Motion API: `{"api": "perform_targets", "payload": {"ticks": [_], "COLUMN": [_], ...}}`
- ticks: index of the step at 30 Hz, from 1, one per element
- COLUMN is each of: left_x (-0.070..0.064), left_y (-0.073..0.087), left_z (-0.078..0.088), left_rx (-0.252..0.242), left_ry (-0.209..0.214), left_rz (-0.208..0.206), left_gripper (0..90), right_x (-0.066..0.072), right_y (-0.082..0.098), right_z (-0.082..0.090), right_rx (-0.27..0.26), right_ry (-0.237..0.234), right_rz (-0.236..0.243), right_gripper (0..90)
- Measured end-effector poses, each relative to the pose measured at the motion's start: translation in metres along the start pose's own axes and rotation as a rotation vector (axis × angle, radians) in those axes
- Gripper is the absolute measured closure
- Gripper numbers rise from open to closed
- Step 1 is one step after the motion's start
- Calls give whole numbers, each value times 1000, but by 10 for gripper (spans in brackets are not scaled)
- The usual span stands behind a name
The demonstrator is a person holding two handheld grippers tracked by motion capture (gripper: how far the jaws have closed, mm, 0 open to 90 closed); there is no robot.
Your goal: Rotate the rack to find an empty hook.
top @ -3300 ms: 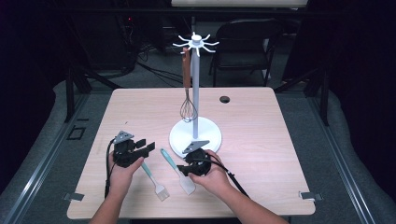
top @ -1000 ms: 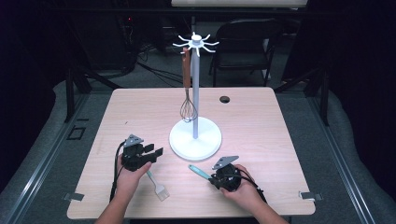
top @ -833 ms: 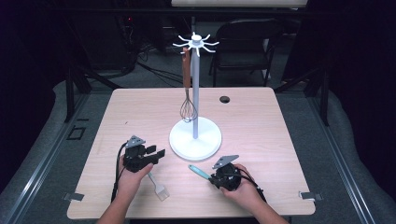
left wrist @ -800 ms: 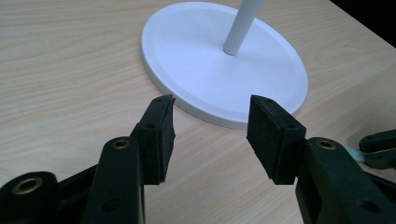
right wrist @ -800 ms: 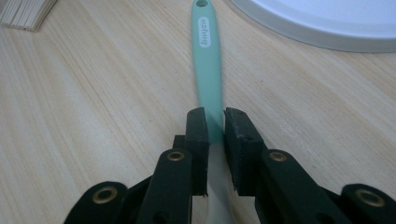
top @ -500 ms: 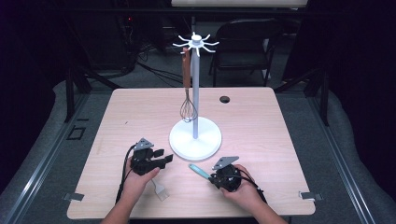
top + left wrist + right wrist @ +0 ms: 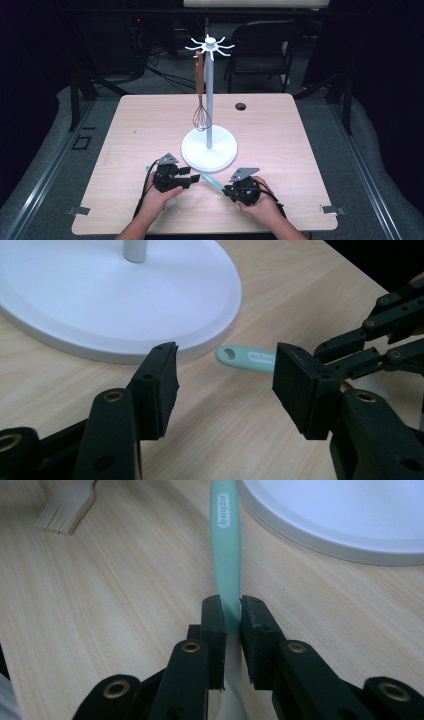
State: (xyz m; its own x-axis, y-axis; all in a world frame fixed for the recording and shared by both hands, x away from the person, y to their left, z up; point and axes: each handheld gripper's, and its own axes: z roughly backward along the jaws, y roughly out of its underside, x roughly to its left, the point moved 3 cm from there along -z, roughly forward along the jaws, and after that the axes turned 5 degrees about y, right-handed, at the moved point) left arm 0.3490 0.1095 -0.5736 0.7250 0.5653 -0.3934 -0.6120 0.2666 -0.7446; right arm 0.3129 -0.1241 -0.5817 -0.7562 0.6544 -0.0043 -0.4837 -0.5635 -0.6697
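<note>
We have the right gripper [image 7: 235,190] clamped on the slim mint-green plastic-handled spatula [image 7: 225,540], pinching it low on the handle. That leaves the far end, with its hanging hole [image 7: 229,353], sticking out free beside the rim of the round white base of the utensil stand [image 7: 209,148]. We judge it is held this way so that the free end can be taken by the other hand.

Our left gripper [image 7: 196,178] faces that free end. Its jaws have just been opening and now stand wide apart with nothing between them; the handle tip lies just beyond them, not yet inside.

The spatula sits low over the pale wooden bench [image 7: 280,125], between the two grippers and just in front of the stand's base. A pale bristled brush head [image 7: 67,512] lies on the bench to one side, untouched.

No container is here. The stand, with its white pole and ring of hooks [image 7: 210,46], serves as the holder: a wire whisk with a brown wooden handle [image 7: 200,95] hangs from one hook.
</note>
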Motion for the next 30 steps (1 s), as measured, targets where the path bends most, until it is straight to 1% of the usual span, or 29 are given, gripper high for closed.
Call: {"api": "perform_targets", "payload": {"ticks": [1,2,3,4,5,6,11,12,14,16,17,18,19,21,22,24,25,26,27,28,29,30], "left_x": [0,-2,-2,-3,-3,-4,-8,-9,-8,-6,-5,-5,-5,-5,-5,-8,-9,-11,-12,-13,-13,-14], "left_y": [0,0,0,1,1,1,2,3,3,3,3,3,3,3,3,3,3,3,3,3,3,3], "left_z": [0,-4,-4,-7,-7,-10,-19,-21,-23,-24,-23,-23,-23,-24,-25,-26,-27,-28,-29,-30,-31,-31], "left_rx": [0,6,6,6,6,16,33,27,26,17,11,9,7,10,12,6,6,7,13,11,12,18], "left_ry": [0,12,12,27,27,35,59,76,76,90,96,99,97,97,99,122,134,132,128,130,132,126], "left_rz": [0,-1,-1,6,6,10,14,31,44,74,82,84,80,77,77,76,71,62,54,57,56,51], "left_gripper": [431,428,425,422,420,416,416,416,404,406,411,415,419,420,429,446,458,458,458,457,456,454], "right_x": [0,1,1,1,1,1,1,1,1,0,-1,-1,-1,-2,-3,-2,-2,-1,0,1,2,3], "right_y": [0,0,0,-1,-1,-1,-1,-1,-1,-1,0,0,0,0,0,0,0,0,1,2,3,3], "right_z": [0,0,1,1,1,2,3,3,4,4,5,5,4,4,4,2,0,-2,-4,-6,-8,-9], "right_rx": [-6,-8,-12,-18,-18,-22,-37,-38,-37,-40,-31,-38,-44,-47,-48,-46,-37,-24,-14,-5,2,-3], "right_ry": [-4,-4,-5,-4,-4,-6,-7,-7,-5,-7,-11,-16,-19,-20,-15,-38,-41,-39,-27,-15,-15,-5], "right_rz": [-4,-5,-6,-10,-10,-8,-13,-14,-14,-16,-16,-26,-36,-36,-40,-55,-53,-48,-40,-22,-15,-9], "right_gripper": [808,808,808,808,808,809,810,812,815,820,823,824,825,831,879,840,799,780,775,775,767,757]}}
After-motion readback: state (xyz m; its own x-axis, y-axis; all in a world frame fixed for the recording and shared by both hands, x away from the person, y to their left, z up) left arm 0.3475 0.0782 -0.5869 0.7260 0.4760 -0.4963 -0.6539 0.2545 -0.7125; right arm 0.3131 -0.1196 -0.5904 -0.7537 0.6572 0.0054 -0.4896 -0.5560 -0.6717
